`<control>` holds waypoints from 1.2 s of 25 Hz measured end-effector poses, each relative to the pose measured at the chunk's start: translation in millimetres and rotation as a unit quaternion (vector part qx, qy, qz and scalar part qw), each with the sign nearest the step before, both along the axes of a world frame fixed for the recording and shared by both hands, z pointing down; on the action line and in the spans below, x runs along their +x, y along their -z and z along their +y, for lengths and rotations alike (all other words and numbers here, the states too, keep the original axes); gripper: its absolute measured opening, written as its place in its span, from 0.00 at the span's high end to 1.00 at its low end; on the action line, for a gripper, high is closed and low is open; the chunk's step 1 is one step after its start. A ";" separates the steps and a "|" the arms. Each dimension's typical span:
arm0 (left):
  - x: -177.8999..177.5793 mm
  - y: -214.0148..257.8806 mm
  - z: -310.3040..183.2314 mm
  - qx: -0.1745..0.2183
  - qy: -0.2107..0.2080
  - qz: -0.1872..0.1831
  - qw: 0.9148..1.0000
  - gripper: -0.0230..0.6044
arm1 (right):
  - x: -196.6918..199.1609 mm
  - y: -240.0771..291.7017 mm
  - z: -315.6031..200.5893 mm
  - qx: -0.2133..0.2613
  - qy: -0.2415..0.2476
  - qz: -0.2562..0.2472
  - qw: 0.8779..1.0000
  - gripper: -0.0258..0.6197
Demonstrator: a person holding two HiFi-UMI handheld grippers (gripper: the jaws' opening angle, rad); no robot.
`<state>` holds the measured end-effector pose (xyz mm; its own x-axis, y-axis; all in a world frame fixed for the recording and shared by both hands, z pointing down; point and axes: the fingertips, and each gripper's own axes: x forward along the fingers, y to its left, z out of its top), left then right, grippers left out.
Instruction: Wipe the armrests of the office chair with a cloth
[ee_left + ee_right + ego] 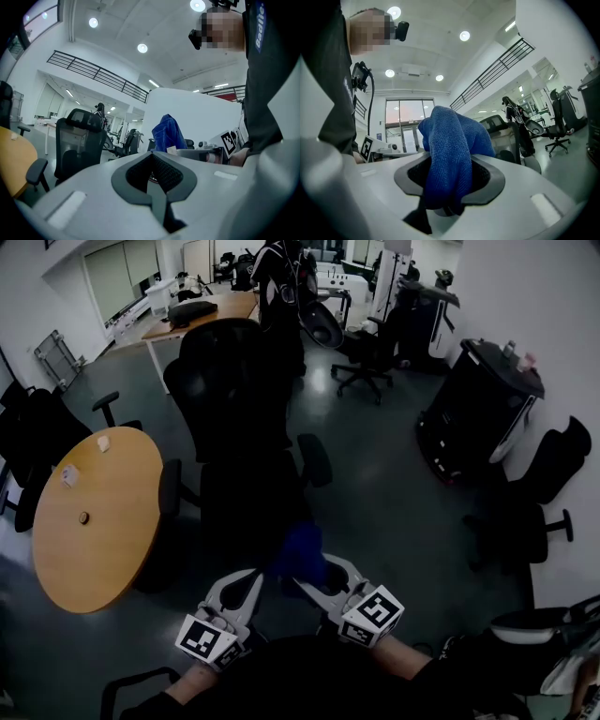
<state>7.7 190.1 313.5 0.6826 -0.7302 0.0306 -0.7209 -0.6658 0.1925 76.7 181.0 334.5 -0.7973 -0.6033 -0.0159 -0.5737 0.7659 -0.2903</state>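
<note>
A black office chair [239,442] stands in front of me with its left armrest [170,487] and right armrest [314,459] sticking out at the sides. My right gripper [307,579] is shut on a blue cloth [300,553], held low near the chair's seat. In the right gripper view the blue cloth [451,152] bunches up out of the right gripper [449,180]. My left gripper [251,583] sits just left of it, shut with nothing between its jaws [157,172]. The left gripper view shows the cloth [168,133] and the chair [77,140].
A round wooden table [89,521] stands left of the chair. More black chairs sit at the left edge [33,442] and at the right [534,512]. A black cabinet [480,413] is at the right, a person [279,287] and a desk [202,311] behind.
</note>
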 end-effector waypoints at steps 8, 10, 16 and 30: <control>56.2 -2.2 -13.7 0.014 -0.018 -0.005 1.000 0.93 | 52.6 5.8 -14.3 0.004 -0.004 -0.007 1.000 0.67; 68.0 -3.1 -17.1 0.016 -0.015 -0.009 1.000 0.93 | 65.1 7.0 -18.6 0.007 -0.001 -0.010 1.000 0.67; 104.0 -2.2 -30.8 0.016 -0.003 -0.015 1.000 0.93 | 100.5 -1.3 -36.7 0.005 0.008 -0.019 1.000 0.67; 82.5 -26.9 -90.5 -0.008 0.009 0.001 1.000 0.93 | 99.0 -11.8 -104.9 -0.003 -0.008 0.004 1.000 0.67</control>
<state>90.2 99.6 340.4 0.6687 -0.7424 0.0416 -0.7331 -0.6489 0.2038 175.7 76.1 346.3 -0.7875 -0.6163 -0.0052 -0.5886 0.7546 -0.2901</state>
